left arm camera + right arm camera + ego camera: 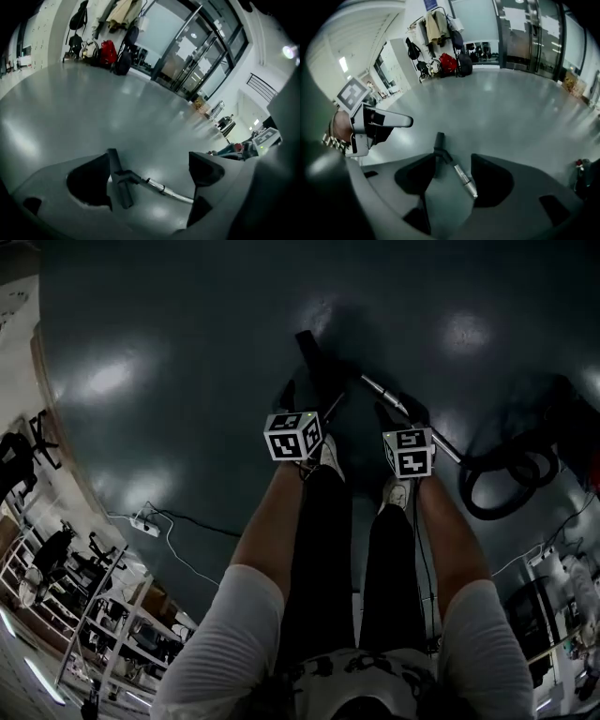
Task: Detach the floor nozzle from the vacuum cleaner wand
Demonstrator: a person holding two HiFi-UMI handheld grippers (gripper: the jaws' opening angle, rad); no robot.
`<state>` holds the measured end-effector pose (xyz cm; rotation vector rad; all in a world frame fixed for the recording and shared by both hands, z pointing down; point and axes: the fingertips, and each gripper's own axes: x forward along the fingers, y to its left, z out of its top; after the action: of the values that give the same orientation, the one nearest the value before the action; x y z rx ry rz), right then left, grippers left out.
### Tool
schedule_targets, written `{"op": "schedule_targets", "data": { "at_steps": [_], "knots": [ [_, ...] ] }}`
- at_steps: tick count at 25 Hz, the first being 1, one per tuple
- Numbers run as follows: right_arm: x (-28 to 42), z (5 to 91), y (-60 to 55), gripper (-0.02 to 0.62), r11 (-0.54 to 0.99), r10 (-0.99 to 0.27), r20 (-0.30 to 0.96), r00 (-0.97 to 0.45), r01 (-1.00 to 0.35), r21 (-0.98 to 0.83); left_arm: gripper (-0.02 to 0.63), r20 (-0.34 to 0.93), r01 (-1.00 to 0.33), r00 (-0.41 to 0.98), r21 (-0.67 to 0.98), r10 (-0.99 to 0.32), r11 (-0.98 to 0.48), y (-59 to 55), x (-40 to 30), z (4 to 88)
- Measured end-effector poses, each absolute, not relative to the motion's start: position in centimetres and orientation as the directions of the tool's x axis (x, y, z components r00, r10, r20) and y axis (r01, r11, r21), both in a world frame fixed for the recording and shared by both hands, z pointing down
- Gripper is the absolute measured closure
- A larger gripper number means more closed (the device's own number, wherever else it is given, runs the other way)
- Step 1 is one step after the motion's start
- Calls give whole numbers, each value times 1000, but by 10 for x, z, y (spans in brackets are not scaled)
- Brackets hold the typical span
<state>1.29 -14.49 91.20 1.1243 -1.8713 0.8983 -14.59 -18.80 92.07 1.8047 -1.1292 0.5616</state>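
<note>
Nozzle: lying flat on the floor, just ahead of the shoes; seeming still joined to the wand, so judging the detaching as not yet done.
Wand: lying along the floor, running from the nozzle neck toward the right side.
Left gripper: keeping the fingers wide apart and holding nothing; looking down at the nozzle and the joint, well above them, touching neither.
Right gripper: also keeping the fingers wide and empty; framing the wand from well above.
Reason, as a judgement: hovering with one gripper over each side of the joint, probably for taking the nozzle with the left and the wand with the right, then pulling apart.
Around: hose coiling beside the wand's far end; power strip with cable at the left, well apart; bags and coats by the far wall.
In the way: seeing no object over the joint; watching the shoes near the wand, and the hose, maybe dragging on the pull.
</note>
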Motion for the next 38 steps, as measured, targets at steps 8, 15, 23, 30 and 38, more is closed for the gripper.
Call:
{"op": "schedule_targets", "data": {
  "at_steps": [8, 15, 23, 30, 38],
  "knots": [
    [54, 656, -159, 580, 229, -588, 774, -235, -966, -119, 467, 648, -920, 391, 297, -653, -256, -188, -142, 650],
    [88, 450, -124, 592, 189, -719, 647, -254, -967, -169, 600, 504, -921, 384, 270, -774, -282, -137, -104, 438],
    [106, 240, -88, 592, 352, -855, 372, -362, -931, -97, 600, 210, -904, 395, 259, -894, -339, -85, -70, 218],
    [131, 141, 2, 592, 439, -883, 174, -436, -898, -25, 600, -4, -905, 410, 128, -912, -407, 15, -50, 94],
    [131, 146, 89, 592, 460, -869, 184, -460, -887, -43, 600, -7, -927, 342, 163, -940, -338, 105, -58, 106]
  ]
}}
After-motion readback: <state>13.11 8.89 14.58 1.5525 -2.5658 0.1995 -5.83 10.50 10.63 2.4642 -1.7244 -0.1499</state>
